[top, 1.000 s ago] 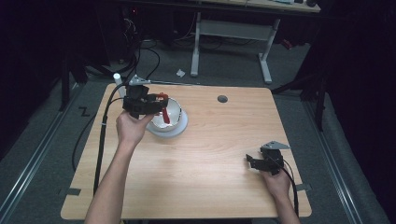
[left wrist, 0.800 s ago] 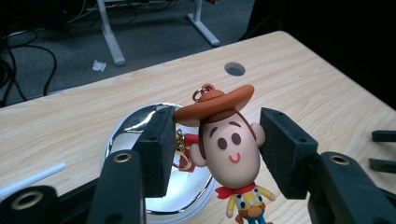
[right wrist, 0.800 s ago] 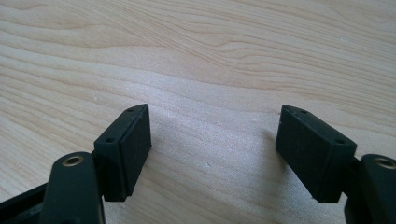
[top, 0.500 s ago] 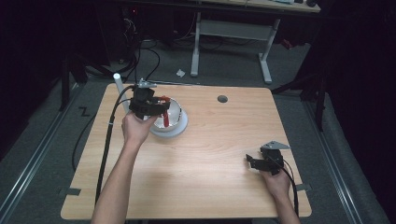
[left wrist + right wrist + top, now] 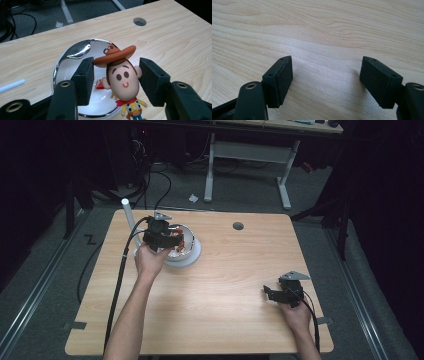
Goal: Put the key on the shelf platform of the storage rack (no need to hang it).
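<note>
cowboy doll (image 5: 122,80) sits between the pads of the left tool (image 5: 115,80), hat brim touching the left pad, right ear against the right pad, so it looks lightly pinched by the head, though i can't be sure the grip is firm. doll hangs over the near rim of the shiny metal bowl (image 5: 75,51), feet down toward the edge, a bit of red showing behind it inside the bowl. from the high view the left tool (image 5: 161,237) is over the bowl (image 5: 194,257) at the back-left of the counter (image 5: 230,285), a white stick (image 5: 128,215) standing just behind it.

right tool (image 5: 327,80) is spread wide, nothing between the pads, just bare wood; in the high view it (image 5: 272,294) rests near the front-right corner, well apart from the bowl.

judging progress: doll is in the grip and at the bowl, so the pickup part looks done. whether it's going in or coming out i can't tell. left to do: set it down, let go.
</note>
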